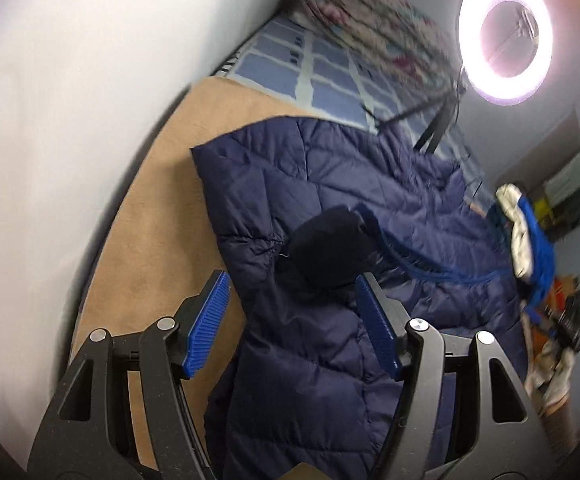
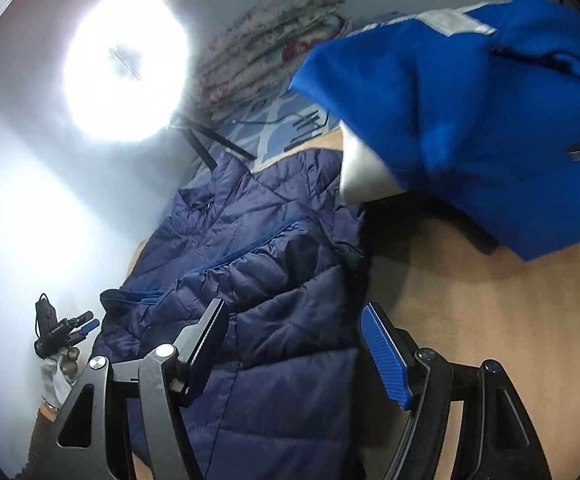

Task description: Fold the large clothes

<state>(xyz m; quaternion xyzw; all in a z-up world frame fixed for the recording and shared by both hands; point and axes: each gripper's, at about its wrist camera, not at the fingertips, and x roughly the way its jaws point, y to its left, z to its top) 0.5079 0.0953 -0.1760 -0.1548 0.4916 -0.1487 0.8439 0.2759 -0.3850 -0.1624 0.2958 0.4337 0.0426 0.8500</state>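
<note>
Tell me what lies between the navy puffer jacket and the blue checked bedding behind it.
In the left wrist view, a strip of bare tan board separates the navy puffer jacket from the blue checked bedding; a black tripod leg crosses near the jacket's far corner.

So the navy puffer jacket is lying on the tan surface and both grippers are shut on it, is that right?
Not quite. The navy puffer jacket does lie on the tan surface, but neither gripper grips it: the left gripper and the right gripper each have their jaws spread open above the fabric. Each wrist view shows this for its own gripper.

Home bedroom: checked bedsheet (image 1: 329, 80), folded floral quilt (image 2: 274, 44), ring light (image 1: 505, 36).
</note>
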